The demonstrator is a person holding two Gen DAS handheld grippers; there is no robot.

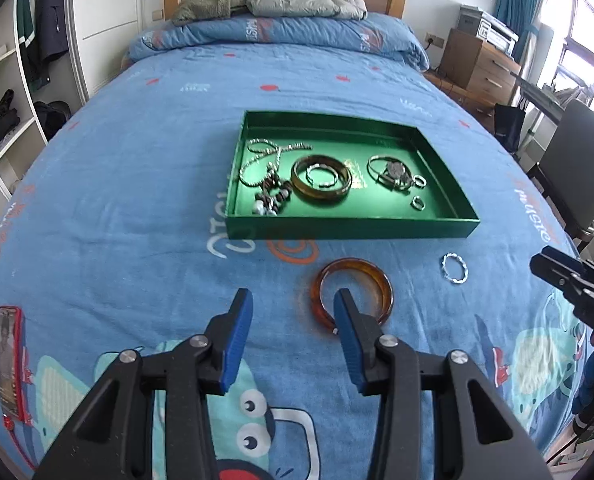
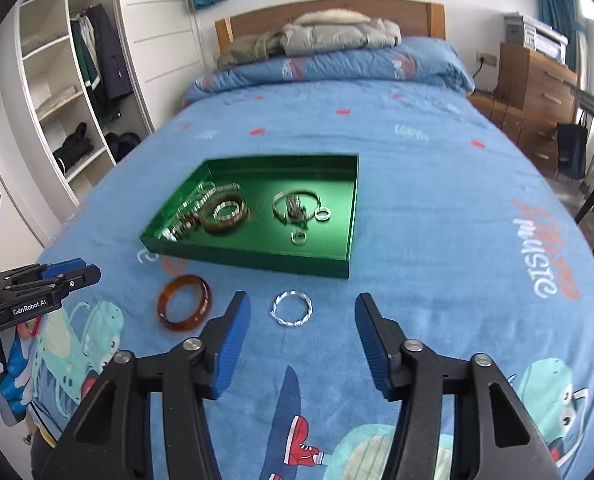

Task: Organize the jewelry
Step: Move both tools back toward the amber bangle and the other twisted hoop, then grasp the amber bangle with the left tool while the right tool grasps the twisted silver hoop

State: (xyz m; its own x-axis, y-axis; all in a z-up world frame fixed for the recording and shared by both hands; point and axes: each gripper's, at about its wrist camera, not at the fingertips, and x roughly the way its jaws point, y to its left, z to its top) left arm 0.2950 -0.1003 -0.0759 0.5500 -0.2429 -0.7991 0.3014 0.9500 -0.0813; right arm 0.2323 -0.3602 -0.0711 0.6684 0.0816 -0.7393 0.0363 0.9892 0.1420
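Left gripper (image 1: 293,306) sat nearest in the left wrist view, jaws apart with nothing between them; one blue pad covered part of the amber bangle (image 1: 353,294) lying on the bedspread (image 1: 137,184). Twisted silver ring (image 1: 454,268) lay just right of the bangle. Green tray (image 1: 349,228) behind them held necklaces, a brown bangle, a watch and small rings. Red phone (image 1: 11,360) lay near the left edge, right gripper's tip (image 1: 565,276) at the right edge.

Right gripper (image 2: 303,312) led the right wrist view, jaws apart and empty, silver ring (image 2: 291,308) on the spread between the tips, untouched. Amber bangle (image 2: 184,302) lay left of it, tray (image 2: 257,256) beyond, left gripper (image 2: 69,276) at far left.
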